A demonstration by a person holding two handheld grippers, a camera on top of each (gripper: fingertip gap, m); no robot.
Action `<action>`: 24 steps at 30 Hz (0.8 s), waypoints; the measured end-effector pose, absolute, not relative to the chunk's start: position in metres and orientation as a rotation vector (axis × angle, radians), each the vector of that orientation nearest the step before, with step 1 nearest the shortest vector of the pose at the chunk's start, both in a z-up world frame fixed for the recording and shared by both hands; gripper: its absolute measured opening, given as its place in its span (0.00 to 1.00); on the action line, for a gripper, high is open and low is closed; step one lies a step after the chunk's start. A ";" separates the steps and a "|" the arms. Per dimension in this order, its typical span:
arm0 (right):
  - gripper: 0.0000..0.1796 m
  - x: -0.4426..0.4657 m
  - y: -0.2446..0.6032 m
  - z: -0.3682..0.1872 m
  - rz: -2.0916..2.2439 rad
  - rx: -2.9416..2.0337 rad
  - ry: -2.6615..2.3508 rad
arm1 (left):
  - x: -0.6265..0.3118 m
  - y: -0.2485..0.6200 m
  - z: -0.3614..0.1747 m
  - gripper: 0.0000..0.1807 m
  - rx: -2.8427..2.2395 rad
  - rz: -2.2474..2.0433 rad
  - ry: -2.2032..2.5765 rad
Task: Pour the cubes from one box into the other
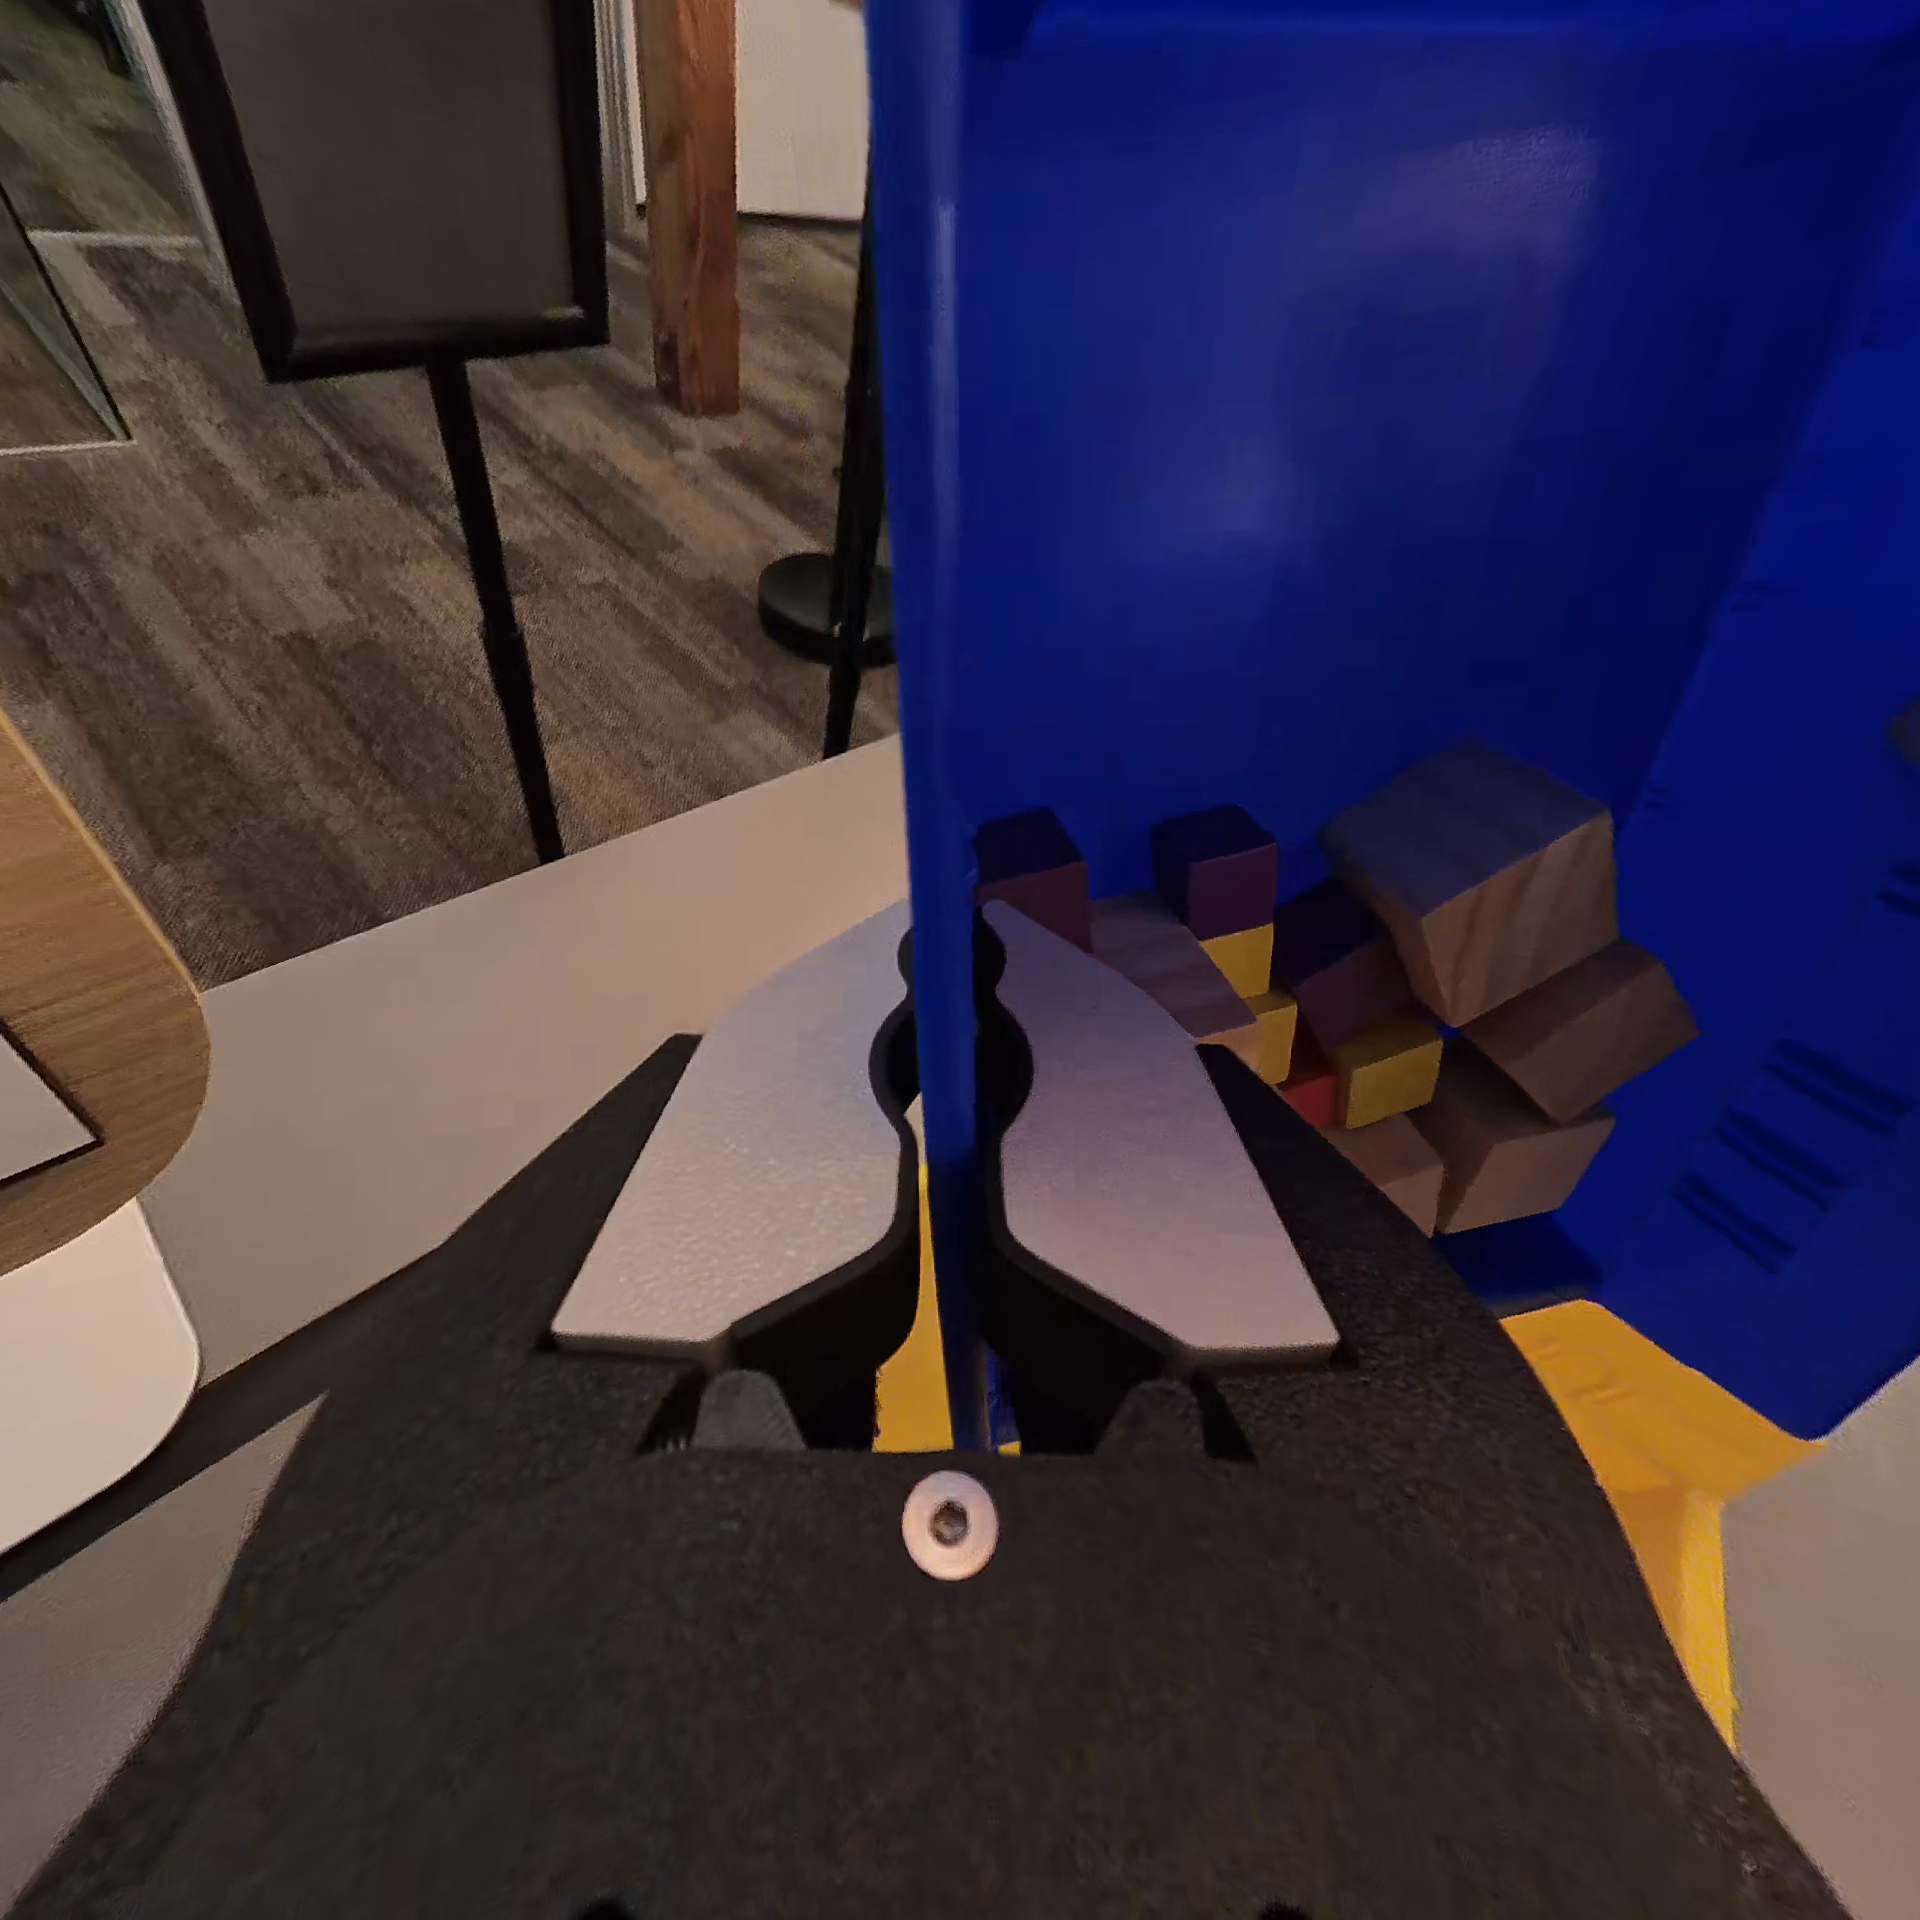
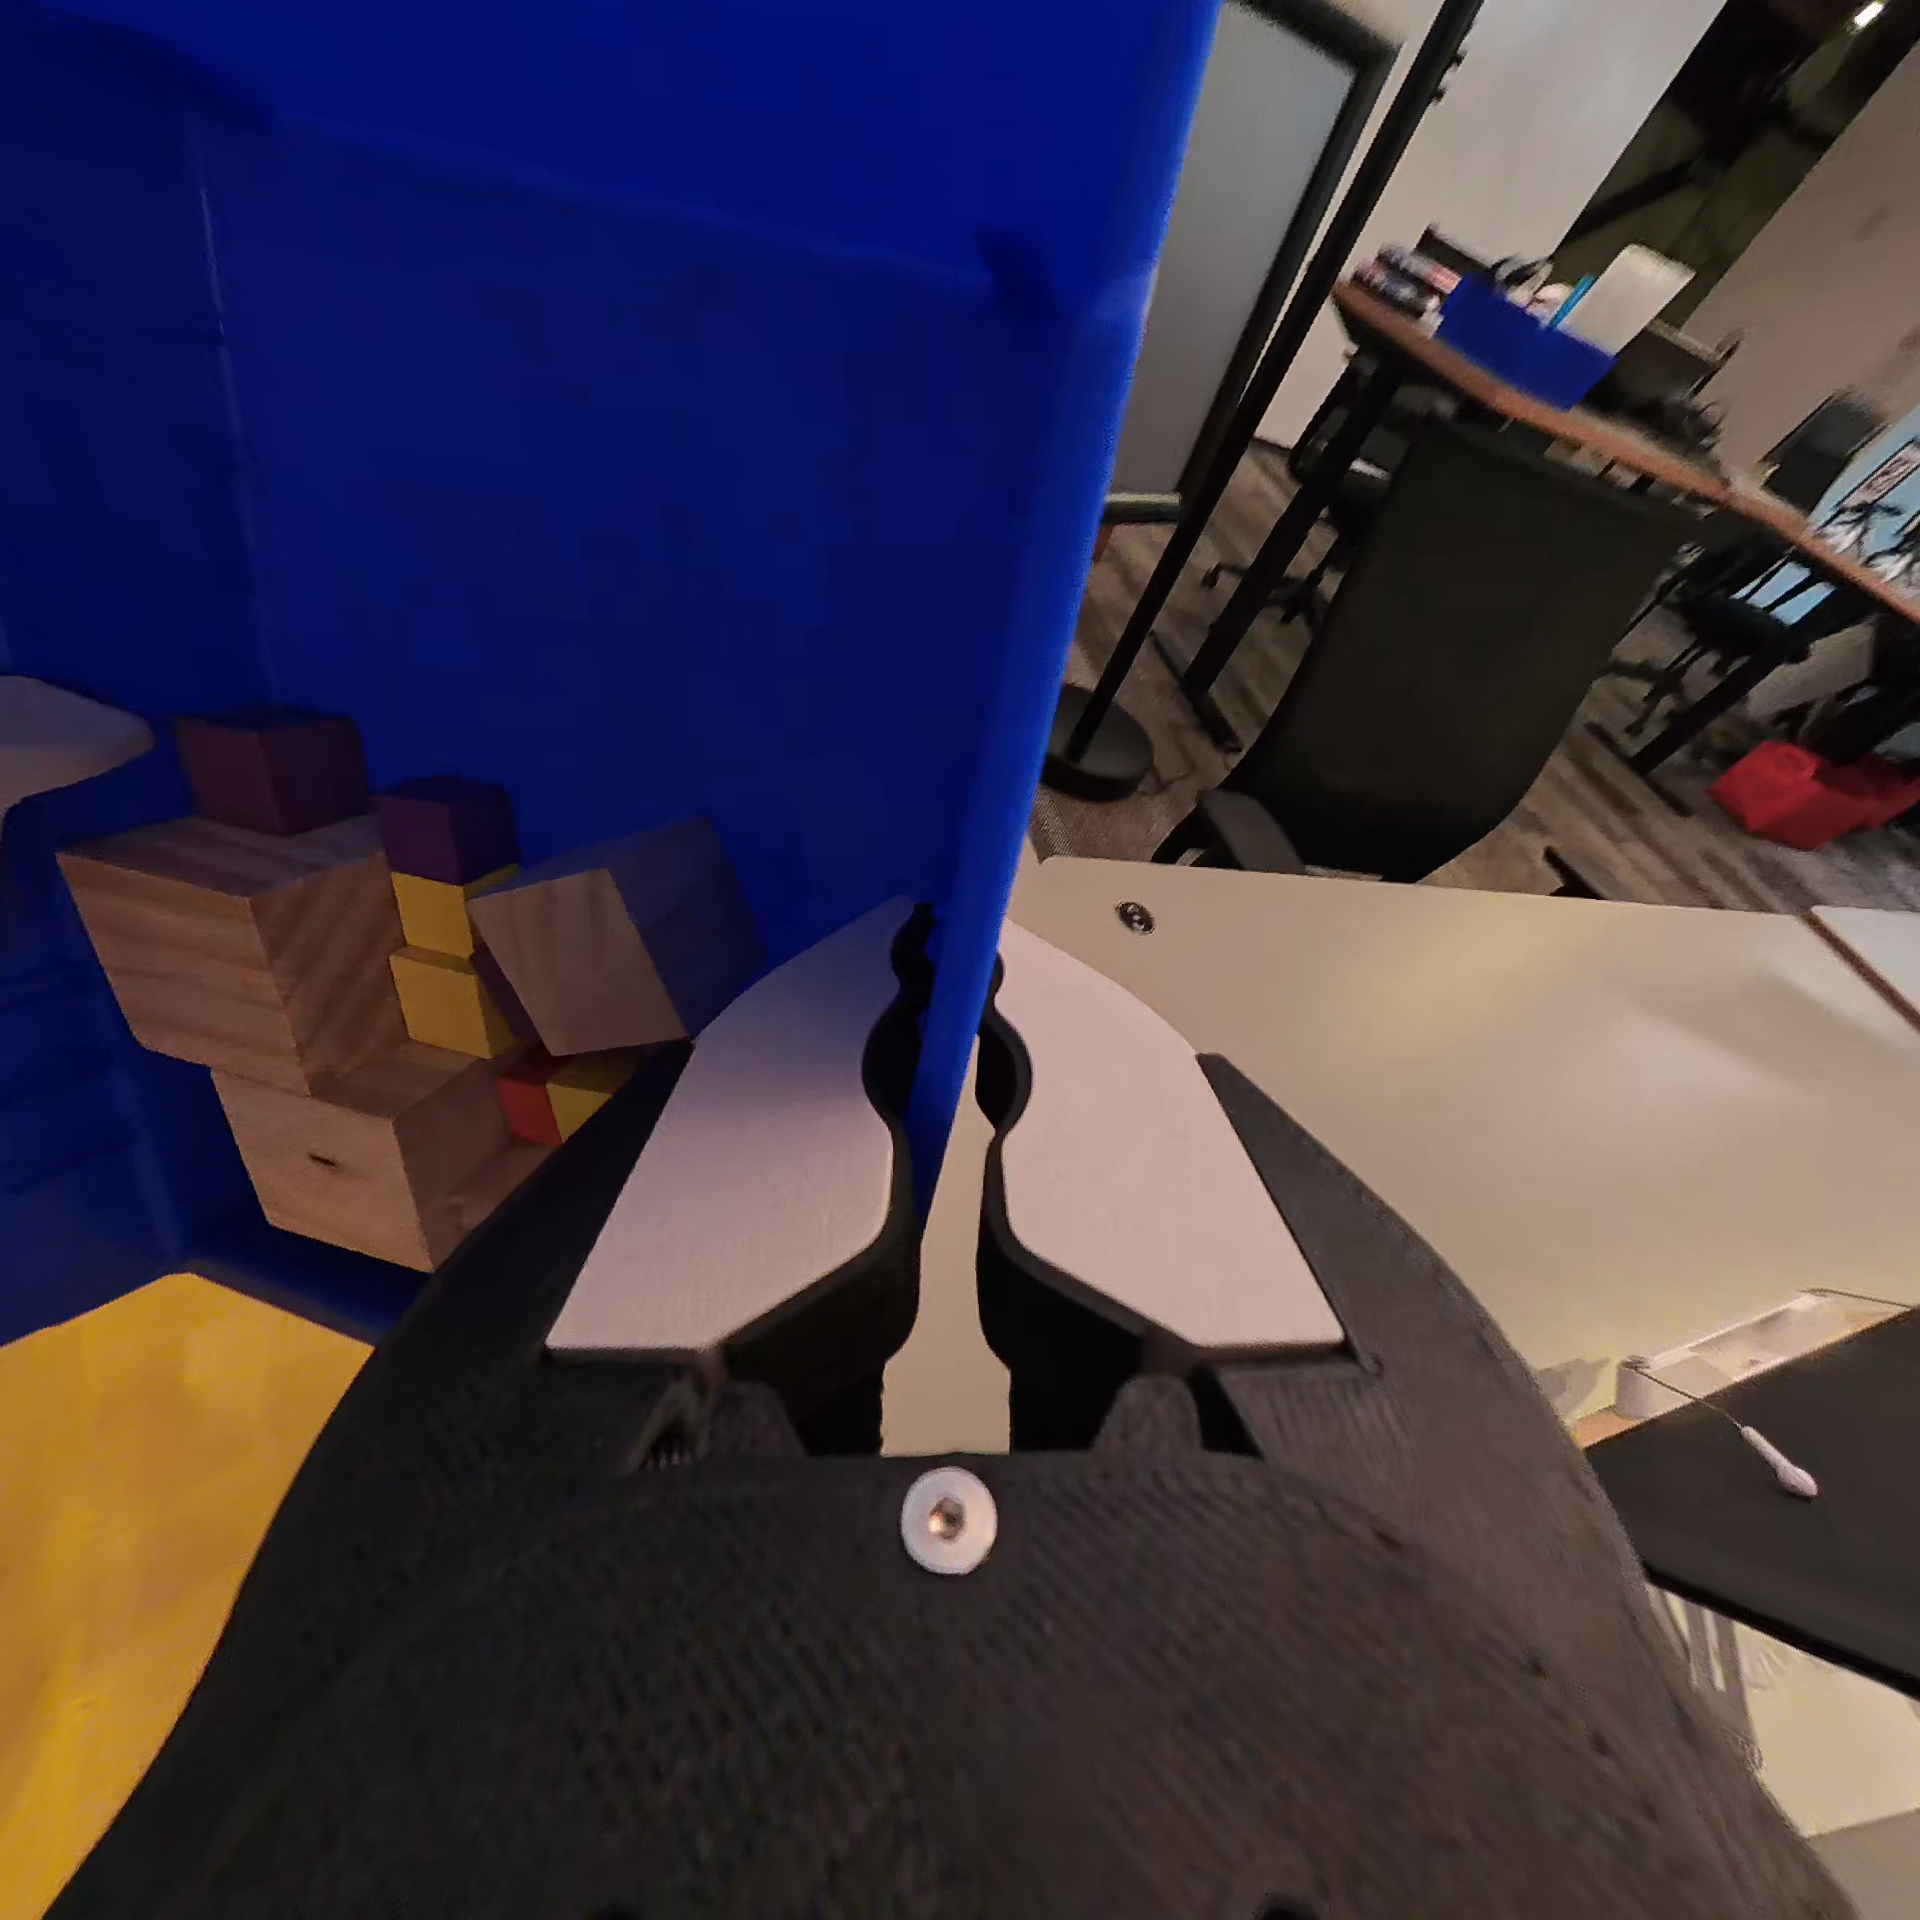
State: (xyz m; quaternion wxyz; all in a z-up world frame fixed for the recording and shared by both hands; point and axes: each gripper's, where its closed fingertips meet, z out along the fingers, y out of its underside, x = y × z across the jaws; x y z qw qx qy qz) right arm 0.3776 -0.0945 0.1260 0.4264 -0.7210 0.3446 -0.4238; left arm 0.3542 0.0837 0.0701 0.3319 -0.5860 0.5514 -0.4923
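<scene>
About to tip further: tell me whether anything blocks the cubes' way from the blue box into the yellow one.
Nothing visible does. The pile of wooden and coloured cubes sits at the low edge of the tilted blue plastic box, directly above the yellow box.

Left tongs (image 1: 948, 1023) clamp the tilted blue box's (image 1: 1299, 468) wall; cubes (image 1: 1455, 997) piled inside.

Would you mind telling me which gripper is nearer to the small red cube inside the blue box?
Right, narrowly. The right gripper clamps the blue box wall with the red cube just beside its inner finger; the left gripper clamps the opposite wall, slightly farther off.
</scene>
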 end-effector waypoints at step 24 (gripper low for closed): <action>0.03 0.328 -0.107 0.147 -1.352 -1.572 0.687 | 0.338 0.069 0.084 0.02 -1.295 -1.546 1.290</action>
